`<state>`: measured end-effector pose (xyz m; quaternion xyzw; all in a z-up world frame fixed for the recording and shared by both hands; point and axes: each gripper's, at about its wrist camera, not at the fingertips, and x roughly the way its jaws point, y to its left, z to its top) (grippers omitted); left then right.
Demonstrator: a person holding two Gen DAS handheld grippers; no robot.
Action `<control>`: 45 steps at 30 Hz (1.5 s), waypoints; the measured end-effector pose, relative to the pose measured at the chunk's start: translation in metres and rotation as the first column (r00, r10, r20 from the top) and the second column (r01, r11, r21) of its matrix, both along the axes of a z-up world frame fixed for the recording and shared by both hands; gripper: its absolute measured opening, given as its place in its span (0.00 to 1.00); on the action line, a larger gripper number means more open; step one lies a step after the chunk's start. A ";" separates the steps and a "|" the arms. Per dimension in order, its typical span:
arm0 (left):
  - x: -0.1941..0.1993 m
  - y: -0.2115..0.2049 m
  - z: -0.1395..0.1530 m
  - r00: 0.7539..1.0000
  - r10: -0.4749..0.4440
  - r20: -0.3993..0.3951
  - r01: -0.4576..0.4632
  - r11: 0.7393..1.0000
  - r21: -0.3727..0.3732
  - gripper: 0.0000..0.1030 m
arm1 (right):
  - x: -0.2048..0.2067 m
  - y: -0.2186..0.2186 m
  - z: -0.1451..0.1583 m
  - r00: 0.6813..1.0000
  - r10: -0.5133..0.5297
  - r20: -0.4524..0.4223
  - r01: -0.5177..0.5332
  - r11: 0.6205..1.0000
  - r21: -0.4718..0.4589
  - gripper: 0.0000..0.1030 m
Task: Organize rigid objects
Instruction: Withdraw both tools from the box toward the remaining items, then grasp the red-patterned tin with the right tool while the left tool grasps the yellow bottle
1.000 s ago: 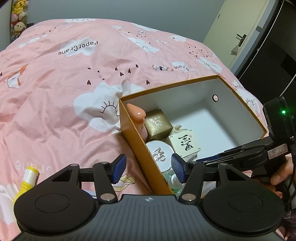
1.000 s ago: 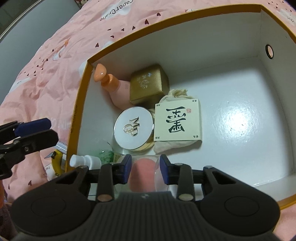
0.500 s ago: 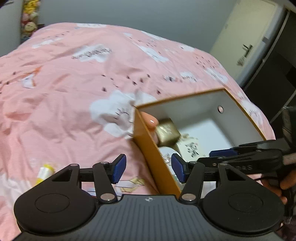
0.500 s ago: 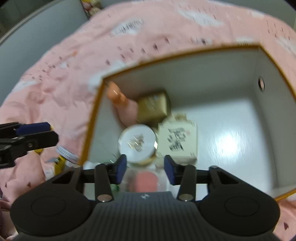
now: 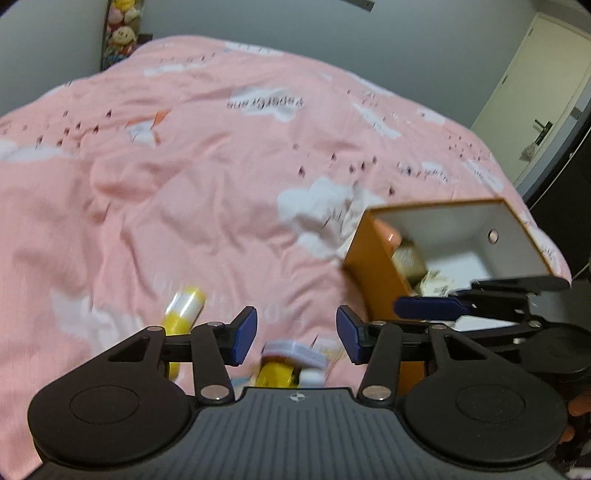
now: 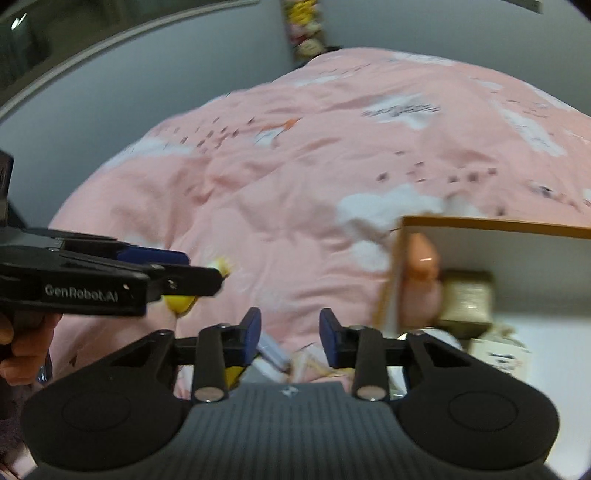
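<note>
An orange box [image 5: 373, 266] with a white inside stands on the pink bed at the right; it also shows in the right wrist view [image 6: 495, 225]. It holds a peach bottle [image 6: 421, 258], a gold cube box [image 6: 467, 301] and a card with black characters [image 5: 436, 286]. My left gripper [image 5: 297, 334] is open and empty above a yellow bottle with a silver cap [image 5: 286, 363]. A yellow tube [image 5: 183, 308] lies left of it. My right gripper [image 6: 290, 338] is open and empty, over the bed just left of the box wall.
The pink quilt [image 5: 184, 166] with cloud prints covers the bed. A door [image 5: 535, 96] is at the far right and plush toys [image 5: 120, 33] at the far left. The left gripper's arm [image 6: 110, 280] crosses the right wrist view.
My right gripper let go of the pink-topped item in the box, opened, and pulled up and left out of the box. My left gripper swung left and back toward the yellow bottles.
</note>
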<state>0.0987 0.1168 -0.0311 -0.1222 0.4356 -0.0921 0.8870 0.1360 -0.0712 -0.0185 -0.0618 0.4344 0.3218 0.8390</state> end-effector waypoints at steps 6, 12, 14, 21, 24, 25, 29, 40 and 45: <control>-0.011 0.009 -0.020 0.999 0.024 -0.043 -0.020 0.995 0.093 0.55 | -0.001 0.026 -0.031 0.996 0.071 -0.052 -0.075 0.994 -0.082 0.33; -0.008 -0.010 -0.032 0.988 -0.126 -0.091 0.135 0.984 0.112 0.54 | 0.002 0.036 -0.049 0.995 0.082 -0.050 -0.089 0.982 -0.165 0.32; -0.008 -0.019 -0.039 0.981 -0.163 -0.108 0.176 0.976 0.131 0.54 | 0.002 0.039 -0.052 0.995 0.096 -0.025 -0.100 0.974 -0.202 0.29; -0.004 -0.028 -0.060 0.967 -0.207 -0.151 0.228 0.965 0.134 0.52 | 0.004 0.037 -0.054 0.990 0.138 0.006 -0.133 0.962 -0.238 0.31; -0.001 -0.031 -0.066 0.963 -0.213 -0.166 0.238 0.959 0.151 0.44 | 0.007 0.037 -0.053 0.990 0.141 0.000 -0.137 0.964 -0.227 0.31; -0.001 -0.031 -0.067 0.962 -0.215 -0.171 0.242 0.957 0.157 0.42 | 0.008 0.037 -0.054 0.990 0.144 -0.002 -0.141 0.964 -0.227 0.31; -0.001 -0.032 -0.067 0.962 -0.210 -0.174 0.242 0.952 0.186 0.33 | 0.010 0.042 -0.052 0.982 0.187 -0.008 -0.184 0.957 -0.224 0.30; 0.000 -0.035 -0.068 0.966 -0.202 -0.159 0.233 0.951 0.205 0.28 | 0.019 0.066 -0.067 0.952 0.296 -0.079 -0.306 0.919 -0.248 0.29; -0.002 -0.042 -0.066 0.969 -0.195 -0.150 0.231 0.934 0.274 0.33 | 0.026 0.073 -0.073 0.943 0.315 -0.108 -0.333 0.906 -0.263 0.23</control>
